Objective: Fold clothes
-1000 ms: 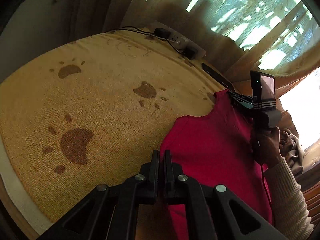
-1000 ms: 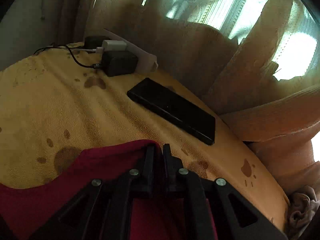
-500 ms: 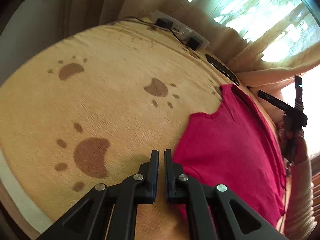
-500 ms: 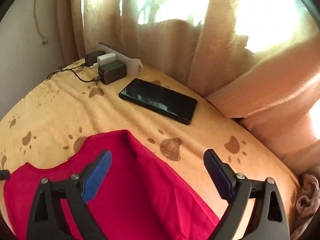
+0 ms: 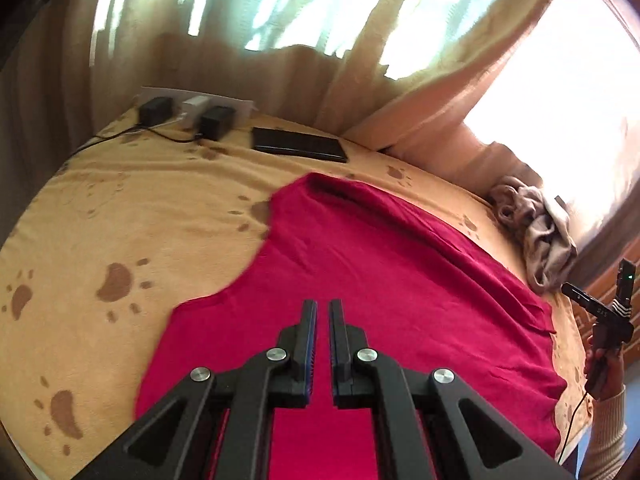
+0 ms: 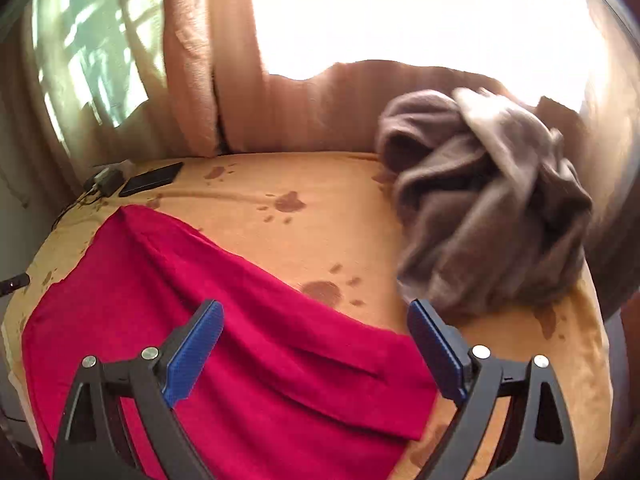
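A: Garment (image 5: 360,280) status?
B: Red, spread flat on paw-print blanket (image 5: 120,208), centre to 5 o'clock, laid out for folding.
A: Tools?
B: Left gripper (image 5: 323,312) nearly closed, empty, above it. Right gripper (image 6: 316,320) wide, empty, probably lining up an edge grab.

A tan fleece blanket printed with brown paw marks (image 5: 168,216) covers the flat surface and fills the lower ground ahead. Beyond its far edge hang beige ribbed curtains (image 5: 304,80), backlit by a bright window (image 6: 400,16) that washes out the upper right. At the far left, a white power strip with black chargers (image 5: 192,110) lies beside a flat black phone (image 5: 298,145).
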`<state>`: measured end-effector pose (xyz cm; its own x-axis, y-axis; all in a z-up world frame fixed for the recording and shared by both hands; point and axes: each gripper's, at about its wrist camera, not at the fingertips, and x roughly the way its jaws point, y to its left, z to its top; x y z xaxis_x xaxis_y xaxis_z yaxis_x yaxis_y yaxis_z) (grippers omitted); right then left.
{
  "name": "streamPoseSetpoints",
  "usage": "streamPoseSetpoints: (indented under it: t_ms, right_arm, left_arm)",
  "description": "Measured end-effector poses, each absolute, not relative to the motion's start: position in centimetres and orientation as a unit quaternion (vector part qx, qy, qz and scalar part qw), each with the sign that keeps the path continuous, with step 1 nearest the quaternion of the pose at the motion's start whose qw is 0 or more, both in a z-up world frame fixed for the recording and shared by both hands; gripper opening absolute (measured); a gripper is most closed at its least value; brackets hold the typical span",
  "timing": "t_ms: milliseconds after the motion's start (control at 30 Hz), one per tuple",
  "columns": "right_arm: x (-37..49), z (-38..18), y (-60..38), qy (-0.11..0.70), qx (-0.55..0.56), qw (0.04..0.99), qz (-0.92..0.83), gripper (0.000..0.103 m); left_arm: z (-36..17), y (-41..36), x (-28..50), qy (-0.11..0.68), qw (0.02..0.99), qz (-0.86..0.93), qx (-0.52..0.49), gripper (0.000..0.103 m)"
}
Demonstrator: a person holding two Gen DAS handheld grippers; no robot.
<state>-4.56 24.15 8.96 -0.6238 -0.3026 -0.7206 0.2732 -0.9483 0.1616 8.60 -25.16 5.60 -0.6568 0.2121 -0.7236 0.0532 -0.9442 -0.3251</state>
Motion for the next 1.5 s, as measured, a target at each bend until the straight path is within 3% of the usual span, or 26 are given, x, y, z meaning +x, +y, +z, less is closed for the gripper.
streamPoseSetpoints:
  t_ms: [200, 333, 467, 567, 600, 733, 800, 1133, 1367, 1500]
  right_arm:
    - [-3.6, 6.4, 34.1, -0.158, 0.422, 0.126, -0.884, 0.095]
    - [-4.9, 4.7, 33.4, -0.151, 0.442, 0.157, -0.87, 0.095]
    - [-6.5, 3.0, 30.6, -0.13, 0.465, 0.201, -0.852, 0.09]
    - [-6.9, 2.4, 28.1, -0.07, 0.471, 0.205, -0.855, 0.073]
    - [-6.9, 2.4, 27.5, -0.053, 0.471, 0.207, -0.856, 0.057]
    - [-6.8, 3.3, 26.8, -0.021, 0.455, 0.204, -0.867, 0.031]
    - [-6.6, 4.8, 26.4, -0.01, 0.431, 0.207, -0.878, 0.009]
    - [-9.3, 14.9, 22.6, 0.119, 0.259, 0.124, -0.95, 0.007]
    - [-12.3, 16.7, 21.7, 0.172, 0.189, 0.054, -0.965, 0.007]
    - [-14.9, 17.0, 20.6, 0.168, 0.19, 0.071, -0.965, 0.007]
  left_arm:
    - [4.2, -17.6, 1.1, -0.121, 0.08, 0.881, -0.45, 0.006]
    - [2.5, -15.8, -2.7, -0.081, 0.029, 0.877, -0.472, 0.006]
    - [1.1, -17.1, -5.3, -0.096, -0.004, 0.866, -0.491, 0.006]
    - [0.0, -18.6, -6.7, -0.11, -0.026, 0.861, -0.496, 0.006]
    - [-0.4, -19.0, -7.0, -0.116, -0.032, 0.859, -0.498, 0.006]
    - [-1.0, -19.9, -7.9, -0.125, -0.023, 0.864, -0.487, 0.006]
    - [-0.9, -20.0, -8.2, -0.121, -0.019, 0.867, -0.482, 0.006]
    - [-1.1, -20.9, -10.5, -0.134, -0.009, 0.876, -0.464, 0.006]
    - [-1.0, -21.6, -11.7, -0.136, -0.041, 0.892, -0.43, 0.006]
    - [-1.7, -22.6, -12.0, -0.147, -0.055, 0.896, -0.415, 0.006]
